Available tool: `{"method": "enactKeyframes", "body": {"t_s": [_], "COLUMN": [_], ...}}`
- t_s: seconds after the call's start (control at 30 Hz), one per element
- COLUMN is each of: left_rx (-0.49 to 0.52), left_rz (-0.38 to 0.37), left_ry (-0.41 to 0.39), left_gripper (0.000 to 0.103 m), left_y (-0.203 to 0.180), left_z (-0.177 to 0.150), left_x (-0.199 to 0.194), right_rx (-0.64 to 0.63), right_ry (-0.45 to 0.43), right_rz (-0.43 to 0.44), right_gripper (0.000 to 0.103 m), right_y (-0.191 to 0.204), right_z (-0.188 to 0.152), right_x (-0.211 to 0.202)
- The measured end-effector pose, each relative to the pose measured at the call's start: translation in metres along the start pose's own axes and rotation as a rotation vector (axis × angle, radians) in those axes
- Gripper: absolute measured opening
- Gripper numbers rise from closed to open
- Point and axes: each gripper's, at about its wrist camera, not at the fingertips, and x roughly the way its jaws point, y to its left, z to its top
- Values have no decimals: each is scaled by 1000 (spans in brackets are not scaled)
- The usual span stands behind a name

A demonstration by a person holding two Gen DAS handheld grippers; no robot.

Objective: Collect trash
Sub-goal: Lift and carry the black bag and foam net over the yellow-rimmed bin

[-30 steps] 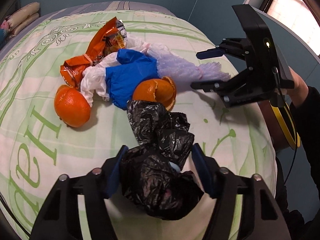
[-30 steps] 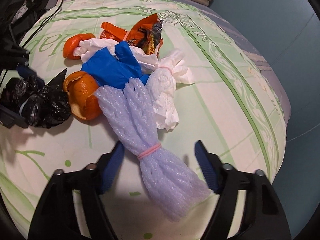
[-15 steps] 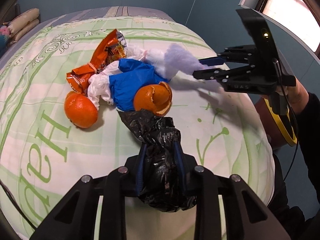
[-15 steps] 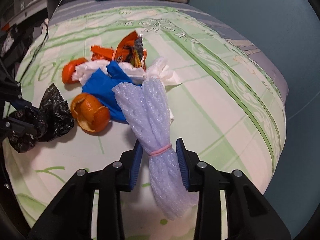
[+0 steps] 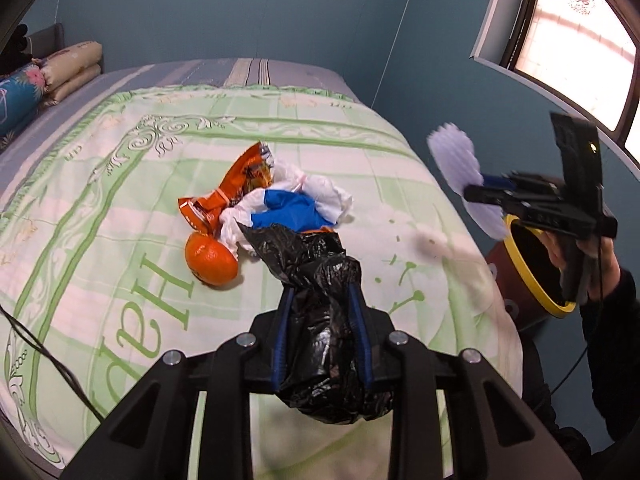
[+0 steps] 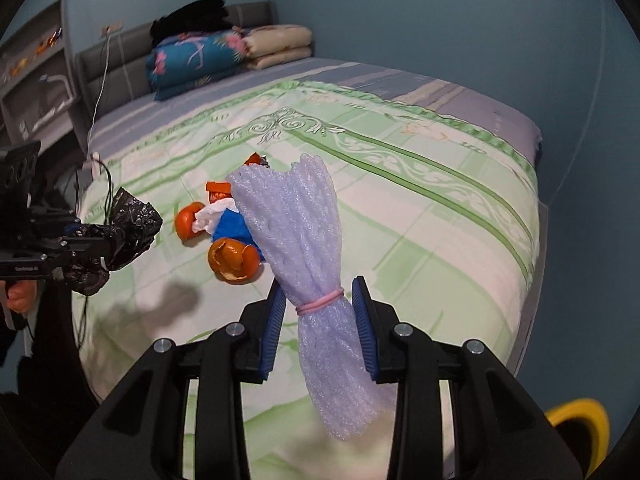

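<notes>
My left gripper (image 5: 322,312) is shut on a crumpled black plastic bag (image 5: 320,280) and holds it above the bed. My right gripper (image 6: 318,312) is shut on a bundle of pale purple foam netting (image 6: 296,232) tied with a pink rubber band, lifted off the bed near its edge; the netting also shows in the left wrist view (image 5: 460,164). On the green and white bedspread (image 5: 120,200) lie an orange (image 5: 210,258), an orange snack wrapper (image 5: 240,184), blue plastic (image 5: 288,212), white tissue (image 5: 328,196) and an orange peel (image 6: 234,260).
A bin with a yellow rim (image 5: 532,268) stands on the floor beside the bed's right edge, below my right gripper; its rim also shows in the right wrist view (image 6: 580,424). Folded blankets and pillows (image 6: 224,56) lie at the bed's head. A cable (image 5: 48,360) runs along the bed's left edge.
Both grippers closed on their items and lifted them off the bed. The right gripper carried the foam netting away from the pile toward the bin side.
</notes>
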Motion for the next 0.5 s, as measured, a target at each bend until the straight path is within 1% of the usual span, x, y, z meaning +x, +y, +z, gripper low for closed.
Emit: {"method": "enactKeyframes", "body": {"t_s": [0.2,0.33,0.43,0.5], "left_rx": [21,46,71,87], "left_rz": [18,-2,-22,-34], "left_ry": [-9,-20,-32,-41], "left_gripper": [26,26,26,26], "left_y": [-21,-44,-64,-78], "left_z": [2,9,17,22], "left_x": [-5,-3,-2,-1], "right_rx": [146,240,275,297], "right_ry": [-41,-89,-121,-137], "right_rz": [-41,-78,-144,-149], "right_gripper": [32,32,32,32], "right_y": [-8,-14,-19,-24], "right_z": [-32,-56,-73,-81], "right_x": [-38,-68,-92,-105]}}
